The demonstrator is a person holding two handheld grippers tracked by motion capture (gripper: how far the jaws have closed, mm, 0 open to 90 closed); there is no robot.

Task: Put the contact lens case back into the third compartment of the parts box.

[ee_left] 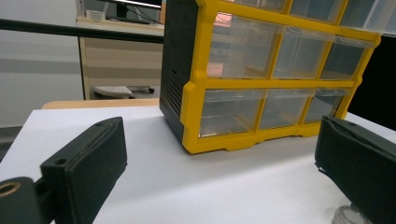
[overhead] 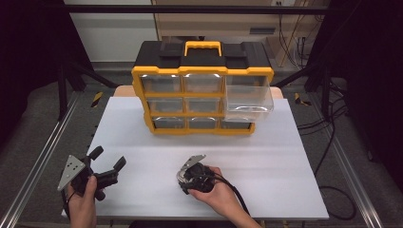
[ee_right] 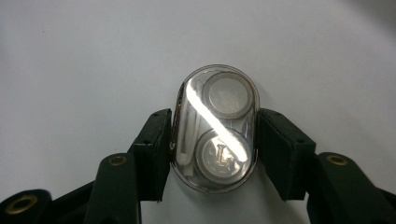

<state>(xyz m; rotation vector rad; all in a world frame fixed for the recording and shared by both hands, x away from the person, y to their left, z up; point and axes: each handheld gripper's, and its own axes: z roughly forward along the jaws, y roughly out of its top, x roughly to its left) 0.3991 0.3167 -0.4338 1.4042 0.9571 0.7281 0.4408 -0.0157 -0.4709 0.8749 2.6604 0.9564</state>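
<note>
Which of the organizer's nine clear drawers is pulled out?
The top-right drawer of the yellow-and-black organizer: it juts out toward the camera and hangs tilted, while the other eight sit flush in the frame.

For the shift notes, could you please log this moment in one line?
right claw: shut on clear case | left claw: open | organizer: one drawer out

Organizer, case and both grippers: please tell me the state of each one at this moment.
Drawer organizer: upright at the back of the white table.
Top right drawer: pulled out, looks empty.
Other drawers: pushed in.
Clear oval case: lid closed, lying flat on the table, clamped at both sides.
Right gripper: shut on the clear oval case.
Left gripper: open, holding nothing.
</note>
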